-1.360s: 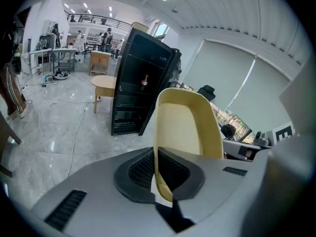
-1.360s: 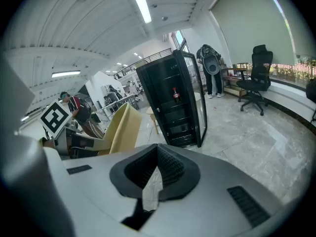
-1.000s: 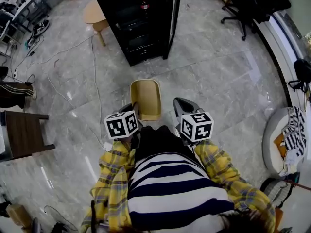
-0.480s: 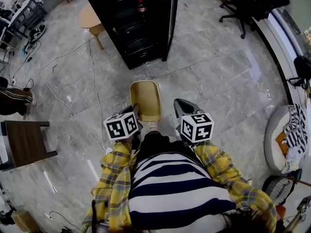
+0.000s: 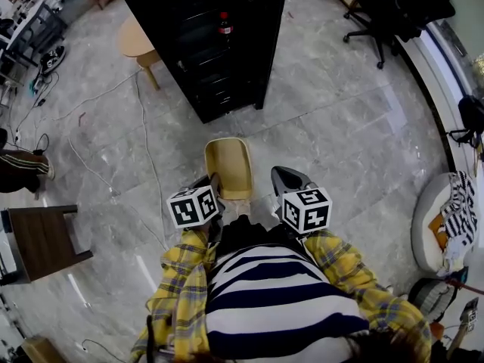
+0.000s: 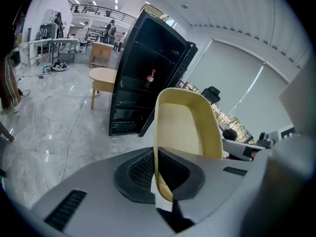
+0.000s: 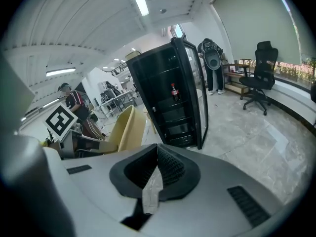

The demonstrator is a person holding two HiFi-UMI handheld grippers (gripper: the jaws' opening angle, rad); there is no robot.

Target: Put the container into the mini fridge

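Yellow container out in front of the open mini fridge, not inside yet.

L gripper (image 6: 159, 174) is clamped tight on the near rim of the yellow container (image 6: 187, 127), which sticks out ahead of it over the marble floor (image 5: 340, 127), hollow side showing from above. R gripper (image 7: 157, 168) sits just beside it on the right w/ jaws pressed together, nothing in them, clear of the container. Black mini fridge (image 5: 200, 44) stands ahead, apart from the container, w/ its door (image 5: 274, 36) swung open on the right side and a bottle (image 5: 224, 23) w/ red label on an upper shelf. Round wooden stool (image 5: 136, 40) is just left of the fridge. Dark bench (image 5: 41, 237) is off to the person's left.
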